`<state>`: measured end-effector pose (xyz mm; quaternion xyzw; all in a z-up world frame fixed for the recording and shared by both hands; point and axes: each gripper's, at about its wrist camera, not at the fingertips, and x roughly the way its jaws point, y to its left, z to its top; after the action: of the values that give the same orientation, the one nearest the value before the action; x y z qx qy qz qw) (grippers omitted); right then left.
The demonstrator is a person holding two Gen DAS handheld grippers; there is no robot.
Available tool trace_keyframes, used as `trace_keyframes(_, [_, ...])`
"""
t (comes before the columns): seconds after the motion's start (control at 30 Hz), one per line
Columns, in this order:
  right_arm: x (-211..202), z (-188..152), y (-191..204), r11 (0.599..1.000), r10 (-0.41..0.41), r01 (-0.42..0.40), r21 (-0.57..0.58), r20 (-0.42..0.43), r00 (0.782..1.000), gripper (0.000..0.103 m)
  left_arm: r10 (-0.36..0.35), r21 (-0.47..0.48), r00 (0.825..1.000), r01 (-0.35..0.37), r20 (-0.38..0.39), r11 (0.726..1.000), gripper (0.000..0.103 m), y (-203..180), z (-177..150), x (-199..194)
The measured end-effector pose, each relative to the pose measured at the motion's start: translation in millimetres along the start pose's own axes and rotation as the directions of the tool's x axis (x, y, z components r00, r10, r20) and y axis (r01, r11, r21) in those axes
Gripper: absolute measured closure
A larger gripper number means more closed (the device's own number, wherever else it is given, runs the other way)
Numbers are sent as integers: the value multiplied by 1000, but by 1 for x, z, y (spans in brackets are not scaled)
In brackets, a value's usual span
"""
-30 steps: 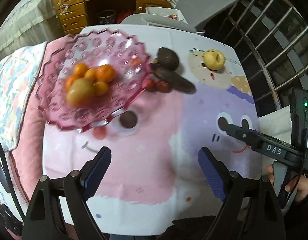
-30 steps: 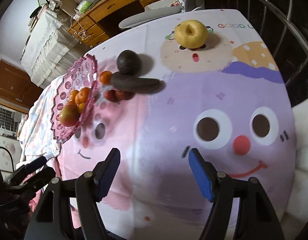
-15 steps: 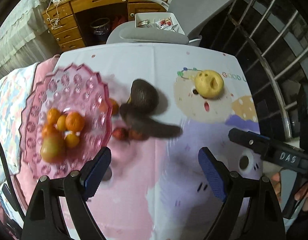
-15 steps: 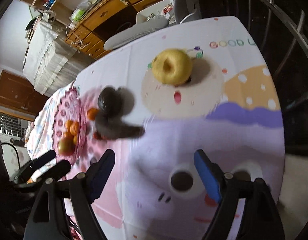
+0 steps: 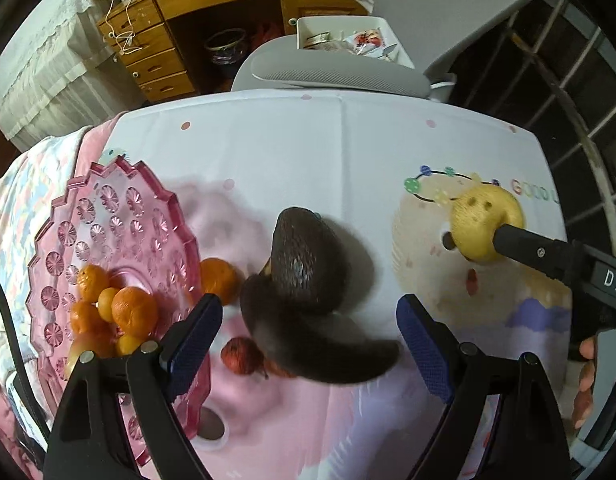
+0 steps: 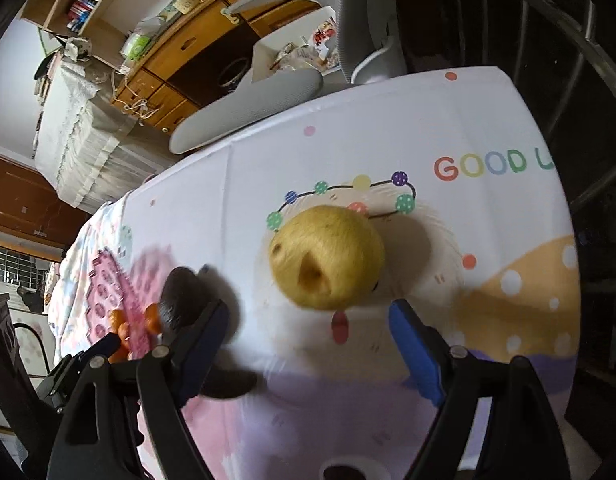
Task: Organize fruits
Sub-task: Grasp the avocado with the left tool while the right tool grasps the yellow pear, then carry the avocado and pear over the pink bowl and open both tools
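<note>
A pink glass fruit bowl [image 5: 107,216] holds several small oranges [image 5: 133,312] at the left. A dark avocado [image 5: 308,260] and a blackened banana [image 5: 320,348] lie beside it, with one orange [image 5: 217,280] and small red fruits [image 5: 239,356] on the cloth. My left gripper [image 5: 308,344] is open just before the banana. A yellow apple [image 6: 328,256] sits to the right. My right gripper [image 6: 310,344] is open just short of the apple, which also shows in the left wrist view [image 5: 484,228]. The bowl [image 6: 107,296] and avocado [image 6: 183,292] show blurred at left.
A cartoon-print tablecloth [image 5: 348,140] covers the table. A grey chair [image 5: 340,68] stands at the far edge, with a wooden desk [image 5: 211,8] behind it. A metal railing [image 5: 580,120] runs along the right side.
Both grippers have moved forward over the table. The left now hovers at the banana and avocado, the right has closed in on the yellow apple. Both stay open.
</note>
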<state>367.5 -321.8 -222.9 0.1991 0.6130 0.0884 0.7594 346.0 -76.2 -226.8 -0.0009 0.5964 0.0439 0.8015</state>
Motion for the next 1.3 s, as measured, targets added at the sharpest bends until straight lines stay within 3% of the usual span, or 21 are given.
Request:
trace_keyframes(0.37, [33, 11, -3, 998, -46, 45, -32, -33, 998, 20, 50, 10, 999, -50, -6, 999, 15, -16, 15, 32])
trace_keyframes(0.7, [42, 16, 2, 992, -86, 87, -89, 7, 996, 21, 207, 60, 978, -206, -10, 977, 16, -31, 18, 52])
trace_keyframes(0.8, [43, 16, 4, 991, -78, 80, -112, 16, 997, 28, 242, 65, 970, -240, -26, 969, 22, -29, 19, 60])
trace_keyframes(1.0, [40, 14, 0, 991, -71, 73, -108, 19, 997, 29, 241, 59, 970, -239, -24, 969, 29, -26, 20, 66])
trace_keyframes(1.13, [37, 7, -4, 994, -67, 67, -90, 8, 998, 29, 203, 62, 979, -201, -30, 978, 46, -28, 21, 68])
trace_keyframes(1.3, [32, -7, -9, 997, -57, 56, -62, -25, 998, 29, 205, 60, 978, -203, -30, 977, 47, -31, 21, 69])
